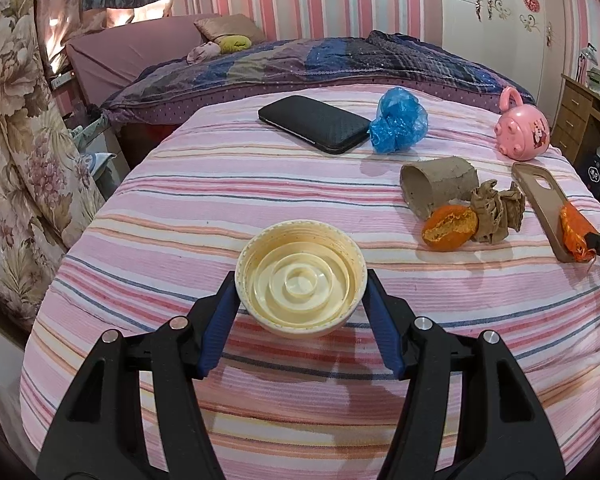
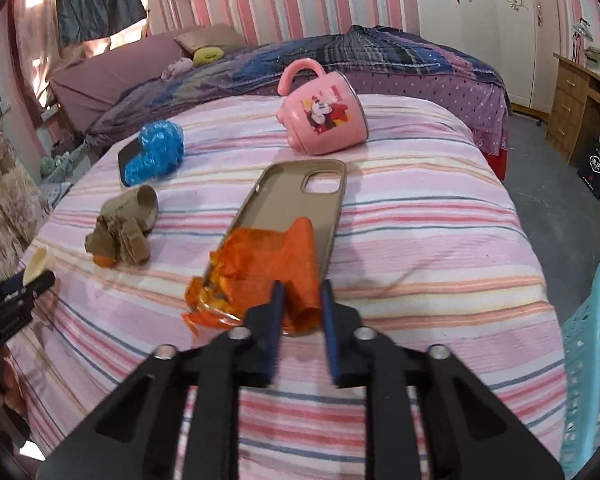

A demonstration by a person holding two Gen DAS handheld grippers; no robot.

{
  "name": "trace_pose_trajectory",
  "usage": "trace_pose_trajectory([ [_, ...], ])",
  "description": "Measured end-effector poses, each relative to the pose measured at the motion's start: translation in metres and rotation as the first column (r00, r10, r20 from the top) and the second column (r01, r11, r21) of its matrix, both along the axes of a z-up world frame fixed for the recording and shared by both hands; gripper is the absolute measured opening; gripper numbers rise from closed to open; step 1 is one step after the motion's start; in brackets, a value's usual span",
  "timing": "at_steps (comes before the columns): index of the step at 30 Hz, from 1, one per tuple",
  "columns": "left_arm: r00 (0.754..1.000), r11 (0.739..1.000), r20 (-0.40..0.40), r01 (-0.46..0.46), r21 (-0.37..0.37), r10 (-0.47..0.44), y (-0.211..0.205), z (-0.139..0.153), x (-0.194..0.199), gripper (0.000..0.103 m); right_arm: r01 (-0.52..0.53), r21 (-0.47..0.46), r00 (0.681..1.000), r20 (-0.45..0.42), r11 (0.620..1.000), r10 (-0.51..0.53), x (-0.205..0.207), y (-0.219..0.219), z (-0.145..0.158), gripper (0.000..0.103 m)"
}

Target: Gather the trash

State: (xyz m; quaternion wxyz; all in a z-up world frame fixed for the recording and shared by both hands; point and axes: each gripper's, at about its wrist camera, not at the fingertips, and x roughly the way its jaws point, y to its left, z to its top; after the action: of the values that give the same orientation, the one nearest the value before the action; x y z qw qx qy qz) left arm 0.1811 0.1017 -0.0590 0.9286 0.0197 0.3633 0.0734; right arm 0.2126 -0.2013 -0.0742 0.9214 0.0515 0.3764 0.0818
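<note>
The left gripper (image 1: 301, 294) clamps a cream lid (image 1: 300, 278) between its blue pads (image 1: 219, 330) above the striped cloth (image 1: 180, 208). Further right lie orange peel (image 1: 450, 227), crumpled cardboard (image 1: 496, 212) and a cardboard tube (image 1: 438, 185).

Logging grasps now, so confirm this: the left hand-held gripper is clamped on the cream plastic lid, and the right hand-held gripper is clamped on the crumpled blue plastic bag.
One part is wrong. The right hand-held gripper is clamped on the crumpled orange plastic wrapper lying in the beige phone case, not the crumpled blue plastic bag, as the right wrist view shows. The left hand-held gripper is clamped on the cream plastic lid.
</note>
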Motion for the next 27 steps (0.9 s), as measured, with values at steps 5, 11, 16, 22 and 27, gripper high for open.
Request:
trace_pose_trajectory([
  [5, 1.000, 1.000, 0.012, 0.003, -0.003, -0.003, -0.002, 0.003, -0.003, 0.060, 0.027, -0.026, 0.999, 0.046, 0.999, -0.025, -0.009, -0.007, 0.005, 0.005],
  [11, 1.000, 1.000, 0.024, 0.010, -0.009, -0.010, -0.006, 0.007, -0.007, 0.060, 0.048, -0.008, 0.992, 0.120, 0.999, -0.047, -0.021, -0.021, 0.017, 0.004],
  [16, 0.998, 0.999, 0.053, 0.028, -0.027, -0.027, -0.017, 0.017, -0.014, 0.060, 0.056, -0.014, 0.980, 0.193, 0.998, -0.052, -0.035, -0.029, 0.032, 0.004],
  [22, 0.993, 0.997, 0.095, 0.070, -0.028, -0.067, -0.045, 0.030, -0.021, 0.060, 0.063, -0.026, 0.972, 0.227, 0.998, -0.055, -0.048, -0.046, 0.044, 0.004],
  [27, 0.988, 0.993, 0.104, 0.114, -0.014, -0.112, -0.080, 0.031, -0.021, 0.060, 0.083, -0.029, 0.967, 0.242, 0.996, -0.073, -0.057, -0.067, 0.050, 0.004],
])
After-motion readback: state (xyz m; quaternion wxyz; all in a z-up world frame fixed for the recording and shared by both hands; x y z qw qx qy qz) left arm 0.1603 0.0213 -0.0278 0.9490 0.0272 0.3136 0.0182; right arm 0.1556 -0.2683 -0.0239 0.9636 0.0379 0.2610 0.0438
